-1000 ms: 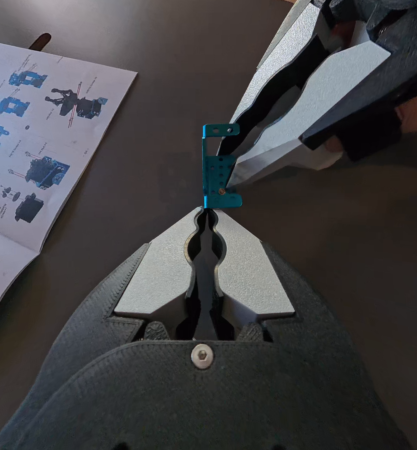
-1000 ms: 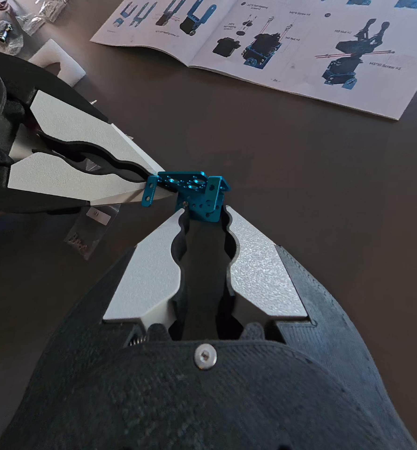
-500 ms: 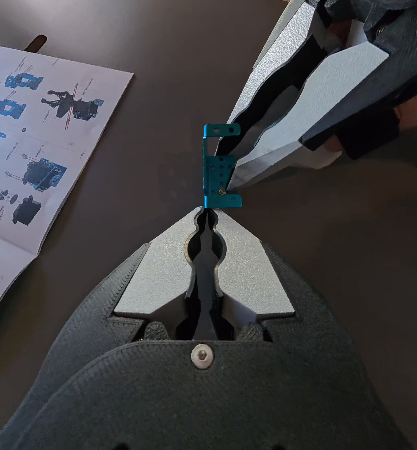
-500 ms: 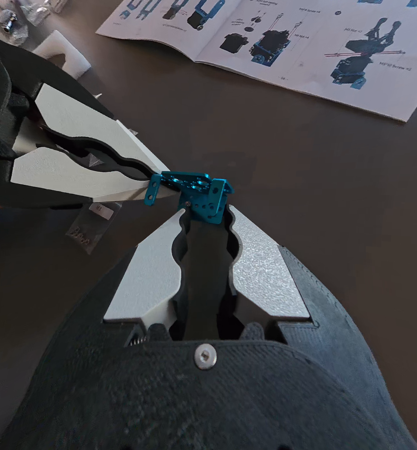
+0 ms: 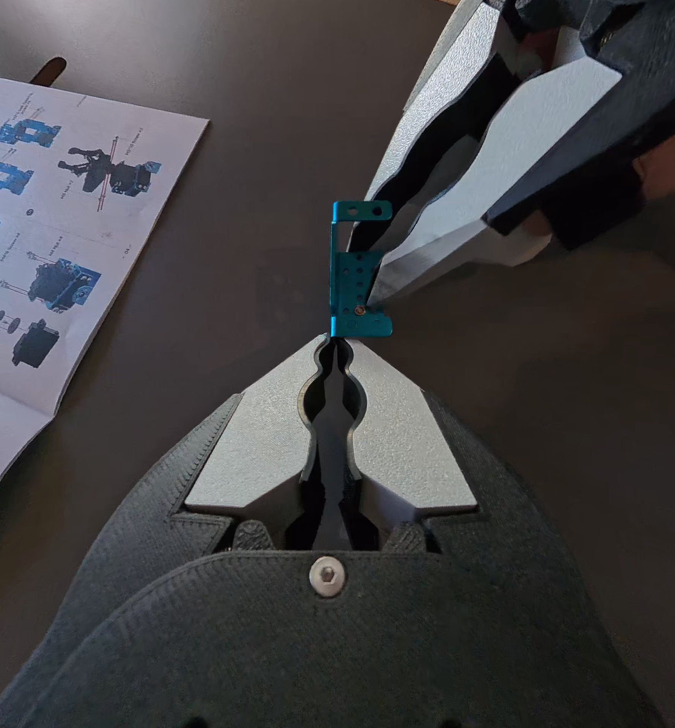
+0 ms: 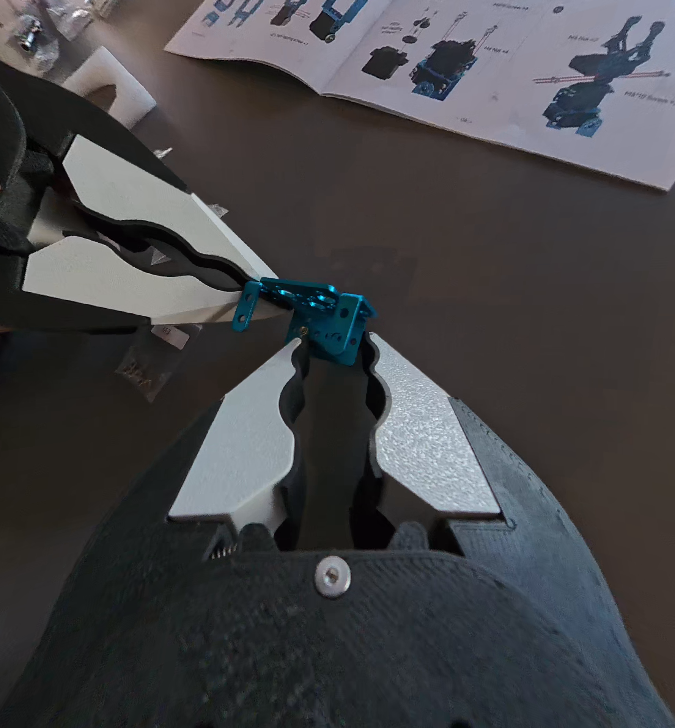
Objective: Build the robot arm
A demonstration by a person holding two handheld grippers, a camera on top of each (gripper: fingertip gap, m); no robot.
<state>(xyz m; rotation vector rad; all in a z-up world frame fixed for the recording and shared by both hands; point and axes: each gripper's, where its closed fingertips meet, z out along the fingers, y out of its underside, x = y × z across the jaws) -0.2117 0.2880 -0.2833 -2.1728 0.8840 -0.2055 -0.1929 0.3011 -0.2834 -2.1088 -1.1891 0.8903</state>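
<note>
blue perforated metal bracket [image 5: 357, 275], folded tabs with holes, small brass screw, frame centre above dark table [image 5: 525, 394] | left gripper [image 5: 335, 342] tips pinched on its lower edge | right gripper [image 6: 333, 340] fingers straddling its holed plate | instruction booklet [image 5: 52, 236] left | parts bag [image 6: 146, 362] behind

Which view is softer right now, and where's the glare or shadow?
Right wrist view: softer, with the booklet and bagged hardware at the top smeared; the blue bracket stays fairly crisp, and bright light falls on the right gripper finger face. Left wrist view: sharper on the bracket, blurred only at the top-right corner; the dark table is dim and glare-free.
</note>
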